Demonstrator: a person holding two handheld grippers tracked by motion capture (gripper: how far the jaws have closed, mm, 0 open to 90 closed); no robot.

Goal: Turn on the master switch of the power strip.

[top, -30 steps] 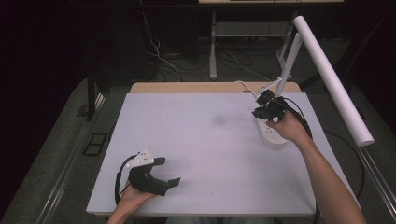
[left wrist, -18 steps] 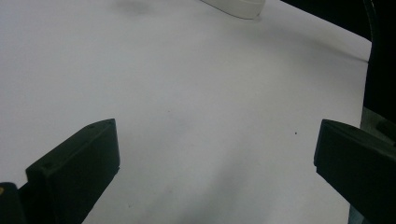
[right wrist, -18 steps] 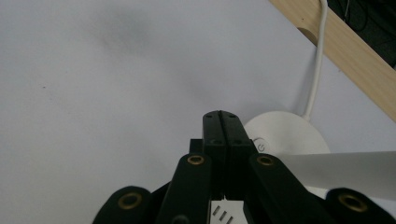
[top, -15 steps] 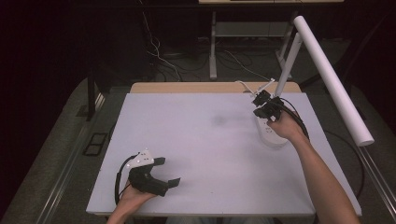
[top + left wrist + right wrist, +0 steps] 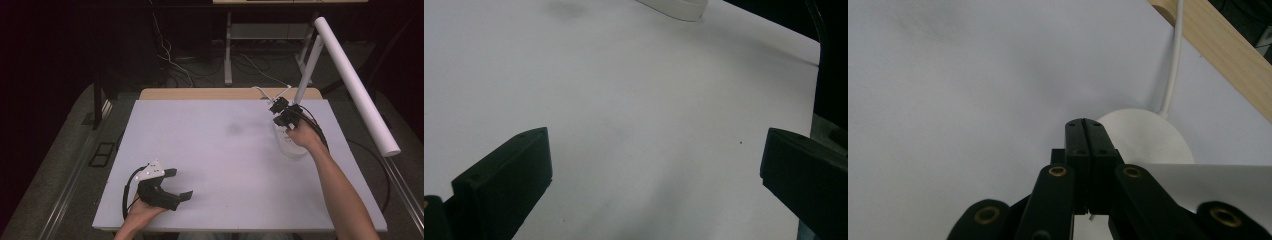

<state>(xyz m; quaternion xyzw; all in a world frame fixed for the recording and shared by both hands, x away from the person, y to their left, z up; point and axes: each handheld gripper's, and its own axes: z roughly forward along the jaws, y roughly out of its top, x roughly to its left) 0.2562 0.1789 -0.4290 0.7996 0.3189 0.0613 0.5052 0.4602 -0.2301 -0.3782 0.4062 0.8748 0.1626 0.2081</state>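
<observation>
While the left gripper (image 5: pixel 182 184) rests near the surface's (image 5: pixel 210 150) front edge with its jaws wide apart and nothing between them, well apart from the lamp (image 5: pixel 345 80), the right gripper (image 5: pixel 276 106) hovers just over the lamp's round white base (image 5: pixel 1148 135), jaws pressed together on nothing after just closing. That base sits near the surface's far right side, its white cord (image 5: pixel 1174 55) running off over the wooden edge behind it.
</observation>
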